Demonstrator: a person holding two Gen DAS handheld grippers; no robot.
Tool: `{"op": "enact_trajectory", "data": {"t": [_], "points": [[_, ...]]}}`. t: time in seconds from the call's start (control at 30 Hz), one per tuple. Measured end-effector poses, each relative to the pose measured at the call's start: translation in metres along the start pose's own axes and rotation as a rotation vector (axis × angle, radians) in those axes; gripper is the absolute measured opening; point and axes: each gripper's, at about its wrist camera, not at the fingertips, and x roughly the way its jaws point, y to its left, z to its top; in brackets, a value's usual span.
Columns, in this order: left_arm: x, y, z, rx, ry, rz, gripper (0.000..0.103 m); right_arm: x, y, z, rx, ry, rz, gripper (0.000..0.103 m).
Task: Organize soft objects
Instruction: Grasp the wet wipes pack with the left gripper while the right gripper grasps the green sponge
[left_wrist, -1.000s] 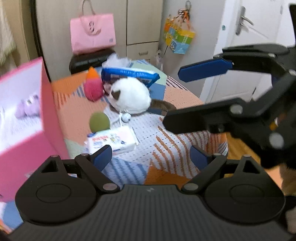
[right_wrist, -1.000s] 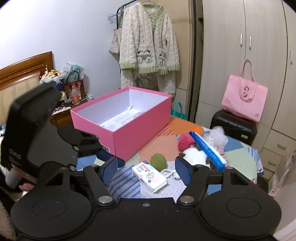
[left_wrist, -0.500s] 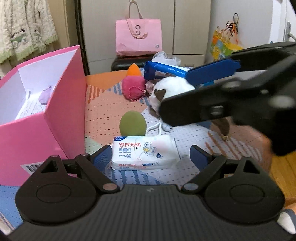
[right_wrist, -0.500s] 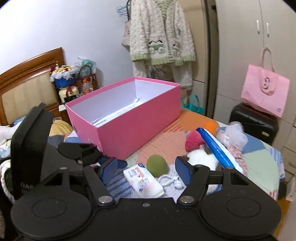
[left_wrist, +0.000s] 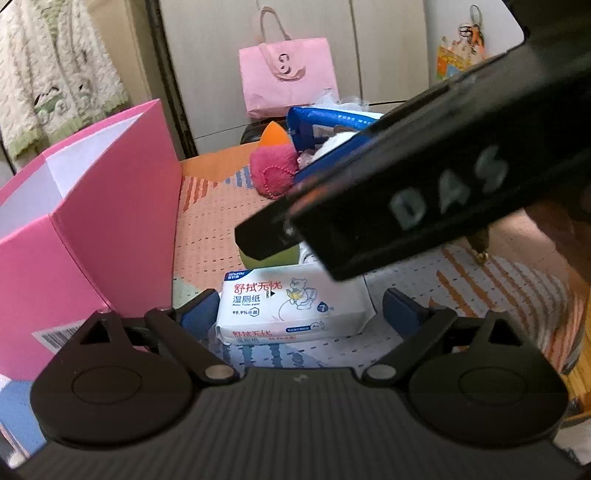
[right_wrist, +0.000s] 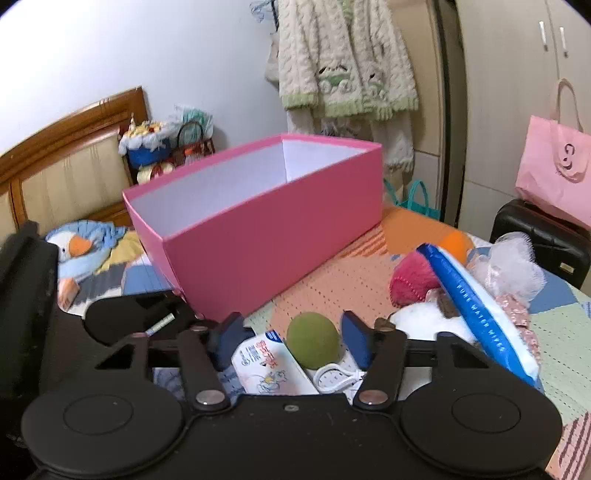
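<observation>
**K:** Blue pads on both grippers are spread wide, nothing clamped. Left gripper (left_wrist: 297, 308) has the wipes pack (left_wrist: 293, 308) sitting between its fingers, a gap on each side. Right gripper (right_wrist: 291, 334) brackets the green ball (right_wrist: 313, 345), with the near-left end of the same wipes pack (right_wrist: 271, 365) also inside its span.

**R:** So both are converging on one patch of cloth. Collision risk?

**K:** I'd say yes. In the left wrist view the right gripper's body (left_wrist: 424, 192) crosses right over the pack, very close. If both close or lift together, they could knock each other, or the right one could pinch the pack's corner along with the ball.

**R:** Anything else in the way?

**K:** White cord loop (right_wrist: 338, 374) lies just beside the ball on the near right. Fingers could snag it and drag it along. Ball is round and soft, so an off-centre squeeze could squirt it out. Pack is a slick pouch and may sag or slip if pinched at one end.

**R:** Destination?

**K:** Likely the pink box (right_wrist: 266, 236), open-topped, far left of the ball. Its near wall stands just beside the left gripper's left finger, so a careless lift could clip it. Red plush (right_wrist: 412, 280), blue pack (right_wrist: 476, 306) and white plush (right_wrist: 424, 321) sit further right, untouched.
</observation>
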Motion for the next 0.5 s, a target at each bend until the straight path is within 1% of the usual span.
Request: {"op": "enact_trajectory", "data": {"t": [0.07, 0.13, 0.3, 0.4, 0.43, 0.47, 0.5], "points": [[0.002, 0.006, -0.001, -0.072, 0.02, -0.007, 0.1, 0.006, 0.003, -0.001, -0.03, 0.01, -0.008, 0.053], [0.005, 0.012, -0.001, -0.129, 0.03, -0.023, 0.1, 0.011, 0.006, -0.001, -0.047, 0.021, -0.02, 0.052], [0.005, 0.011, -0.003, -0.123, 0.016, -0.02, 0.1, 0.028, 0.011, 0.003, -0.089, 0.072, -0.072, 0.052], [0.0, 0.009, -0.007, -0.11, -0.009, -0.015, 0.092, 0.037, 0.01, 0.002, -0.089, 0.094, -0.087, 0.051], [-0.001, 0.01, -0.008, -0.105, -0.02, -0.014, 0.086, 0.037, 0.009, 0.002, -0.09, 0.093, -0.099, 0.045], [-0.006, 0.008, -0.01, -0.1, -0.027, -0.012, 0.084, 0.036, 0.009, 0.002, -0.085, 0.093, -0.106, 0.039], [-0.007, 0.009, -0.01, -0.096, -0.031, -0.014, 0.081, 0.034, 0.008, 0.002, -0.077, 0.093, -0.102, 0.039]]}}
